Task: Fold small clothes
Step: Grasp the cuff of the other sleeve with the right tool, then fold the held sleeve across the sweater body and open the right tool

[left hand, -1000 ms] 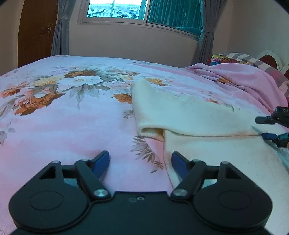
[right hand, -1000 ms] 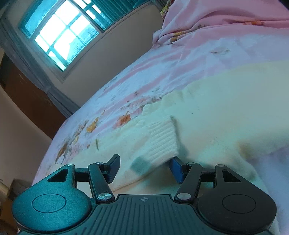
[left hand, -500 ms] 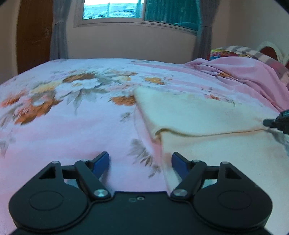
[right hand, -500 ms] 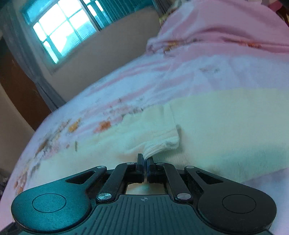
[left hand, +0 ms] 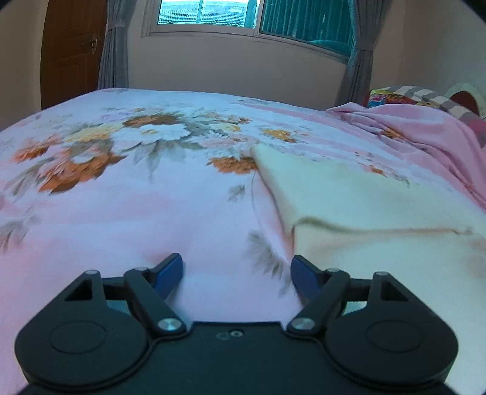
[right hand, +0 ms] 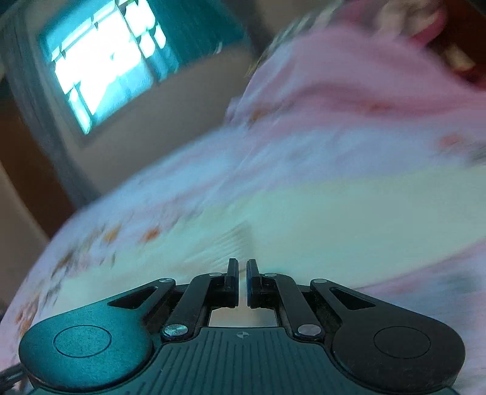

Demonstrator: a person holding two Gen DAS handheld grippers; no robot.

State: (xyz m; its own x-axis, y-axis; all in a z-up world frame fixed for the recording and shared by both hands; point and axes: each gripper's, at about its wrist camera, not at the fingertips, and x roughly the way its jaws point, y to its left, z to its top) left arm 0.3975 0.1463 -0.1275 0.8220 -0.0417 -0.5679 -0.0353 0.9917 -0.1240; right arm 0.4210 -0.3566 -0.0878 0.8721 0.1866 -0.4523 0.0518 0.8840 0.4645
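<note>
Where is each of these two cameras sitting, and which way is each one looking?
Left wrist: on the left gripper, looking along its open fingers across the bed to the window; the cream garment lies to the right.
Right wrist: on the right gripper, tilted and blurred, its fingers shut on the garment's ribbed cuff.
No hand or sleeve shows in either.
Both show the garment, bed, window and a rumpled pink blanket.
</note>
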